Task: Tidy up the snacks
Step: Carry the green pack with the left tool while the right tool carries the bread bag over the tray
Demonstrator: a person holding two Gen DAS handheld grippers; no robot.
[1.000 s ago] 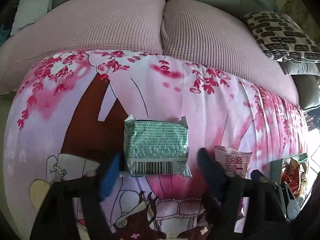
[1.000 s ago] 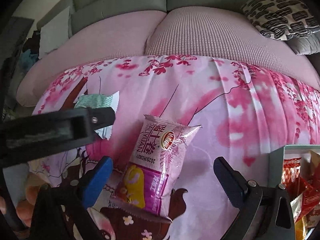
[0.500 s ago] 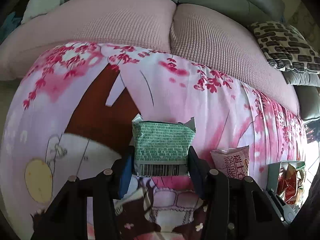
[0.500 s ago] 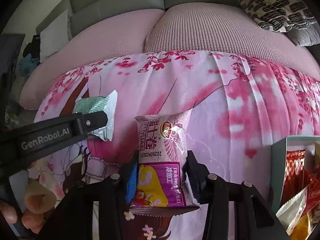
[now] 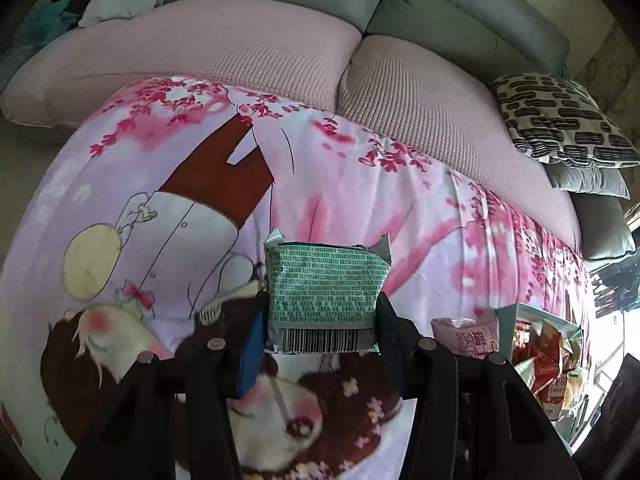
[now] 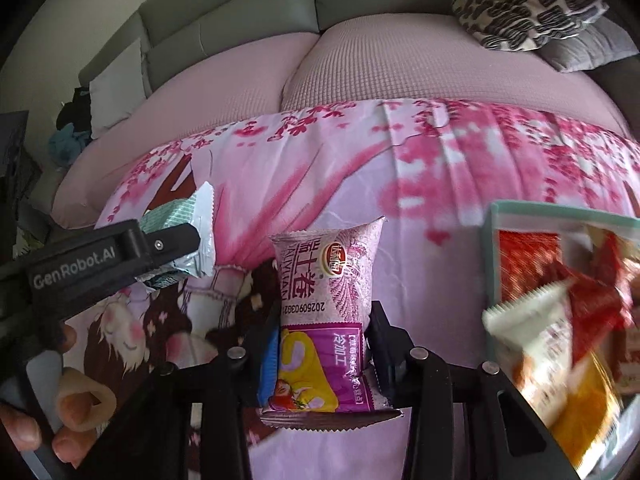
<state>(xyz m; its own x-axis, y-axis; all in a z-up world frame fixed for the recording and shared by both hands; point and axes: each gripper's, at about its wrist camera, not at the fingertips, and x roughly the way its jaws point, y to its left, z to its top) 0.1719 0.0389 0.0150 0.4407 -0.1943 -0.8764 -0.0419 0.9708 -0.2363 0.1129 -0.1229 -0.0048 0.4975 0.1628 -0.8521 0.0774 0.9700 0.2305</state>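
Observation:
My left gripper (image 5: 320, 332) is shut on a green snack packet (image 5: 324, 288) with a barcode at its near end, lifted off the pink flowered cloth (image 5: 360, 200). In the right wrist view that same green packet (image 6: 188, 224) shows at the left, clamped in the left gripper's black finger. My right gripper (image 6: 322, 344) is shut on a pink and purple snack packet (image 6: 324, 280) held upright above the cloth. A pale green box (image 6: 490, 248) with red and orange snack packets inside lies at the right. The pink packet (image 5: 464, 336) also peeks in at the left view's lower right.
A pink sofa cushion (image 5: 240, 52) runs behind the cloth, with a black and white patterned pillow (image 5: 560, 120) at the right. A hand (image 6: 68, 408) grips the left tool's handle at the lower left of the right view.
Both grippers closed on their packets, the left on the green one and the right on the pink one, then lifted them and moved toward the box at the right.

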